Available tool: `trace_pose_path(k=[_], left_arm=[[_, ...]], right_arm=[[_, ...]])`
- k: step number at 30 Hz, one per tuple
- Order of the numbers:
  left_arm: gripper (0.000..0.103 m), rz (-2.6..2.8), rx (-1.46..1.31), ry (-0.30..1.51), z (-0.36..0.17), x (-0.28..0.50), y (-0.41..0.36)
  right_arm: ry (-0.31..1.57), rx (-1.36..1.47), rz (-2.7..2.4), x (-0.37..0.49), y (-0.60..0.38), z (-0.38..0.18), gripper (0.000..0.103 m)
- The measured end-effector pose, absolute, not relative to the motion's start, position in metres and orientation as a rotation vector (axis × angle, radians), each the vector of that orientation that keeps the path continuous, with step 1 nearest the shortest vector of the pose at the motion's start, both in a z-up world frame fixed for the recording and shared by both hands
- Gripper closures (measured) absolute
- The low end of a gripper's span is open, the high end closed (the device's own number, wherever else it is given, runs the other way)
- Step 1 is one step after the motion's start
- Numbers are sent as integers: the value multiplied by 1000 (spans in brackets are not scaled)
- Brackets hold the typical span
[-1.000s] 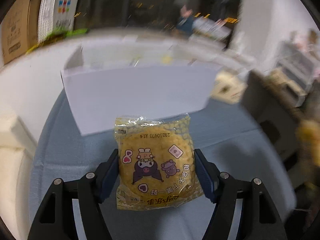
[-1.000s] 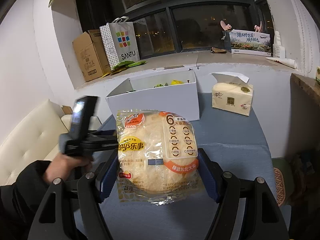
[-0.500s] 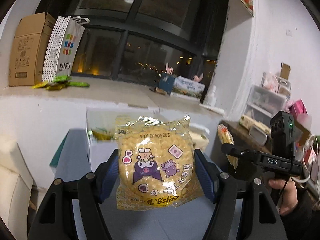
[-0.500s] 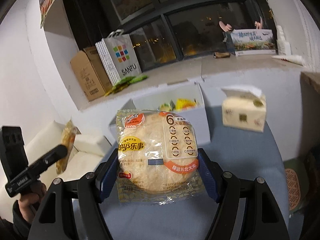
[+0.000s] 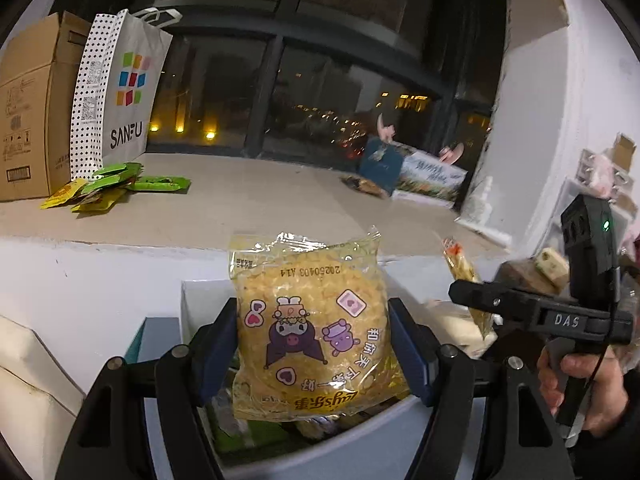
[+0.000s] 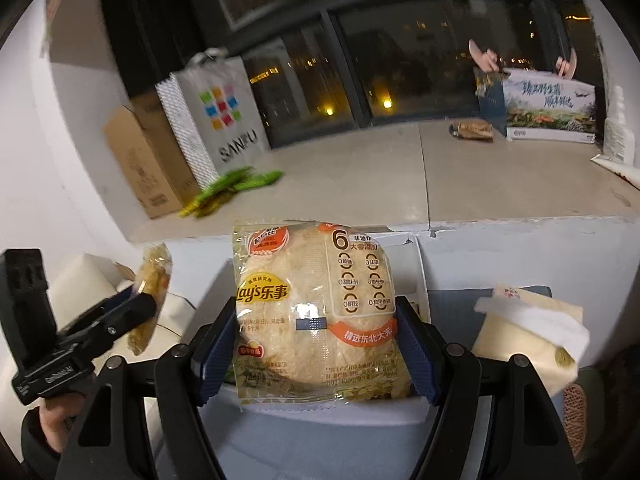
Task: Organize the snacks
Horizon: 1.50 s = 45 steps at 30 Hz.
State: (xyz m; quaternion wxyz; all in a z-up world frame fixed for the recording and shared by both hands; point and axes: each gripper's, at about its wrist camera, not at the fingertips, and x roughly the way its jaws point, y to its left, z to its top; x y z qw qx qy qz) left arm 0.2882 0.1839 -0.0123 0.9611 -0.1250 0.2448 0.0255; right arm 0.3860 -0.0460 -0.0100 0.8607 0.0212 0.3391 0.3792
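**Two snack packets held above the white box**

The left claw [image 5: 314, 344] has the yellow clear-plastic packet of corn puffs with cartoon stickers [image 5: 312, 332] between its blue pads [image 5: 218, 344]; its jaws are opening, though the packet still sits between them, upright with its print upside down. It hangs over the open white cardboard box [image 5: 188, 312], in which other wrapped snacks lie.

The right claw [image 6: 316, 346] is clamped on the clear packet holding a pale round rice cake with orange Lay's print [image 6: 316, 312], above the near wall of the same box [image 6: 320, 412].

A beige tissue pack [image 6: 528, 340] stands on the blue-grey counter [image 6: 452, 304] right of the box. On the stone windowsill behind lie green and yellow sachets [image 5: 116, 186] beside a white SANFU paper bag [image 5: 120, 92] and a brown carton [image 5: 28, 108].
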Motion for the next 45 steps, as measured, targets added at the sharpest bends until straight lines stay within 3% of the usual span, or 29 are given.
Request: trace_pose_path(k=[1, 3, 4, 5, 6, 7, 18, 28, 37, 45], left_arm=[[12, 51, -251, 517, -16, 295, 187], [0, 82, -273, 546, -23, 302, 194], [0, 79, -289, 554, -25, 303, 196], [0, 74, -299, 552, -27, 302, 198], [0, 78, -300, 549, -29, 300, 199], [0, 79, -298, 549, -30, 298, 199], [0, 133, -177, 431, -3, 248, 178], [0, 93, -205, 316, 22, 152, 142], [0, 78, -118, 367, 29, 72, 75], [0, 74, -181, 432, 6, 22, 39]], right_arm=[[720, 42, 799, 394, -41, -12, 25], [743, 27, 782, 408, -31, -16, 25], [752, 28, 780, 413, -29, -17, 24], [766, 32, 779, 419, -26, -19, 17], [782, 37, 762, 425, -23, -21, 1], [787, 39, 749, 428, -23, -21, 0], [715, -13, 738, 406, -22, -14, 0], [463, -214, 641, 304, -46, 14, 0], [400, -123, 725, 198, -97, 31, 0], [472, -69, 709, 127, -148, 15, 0]])
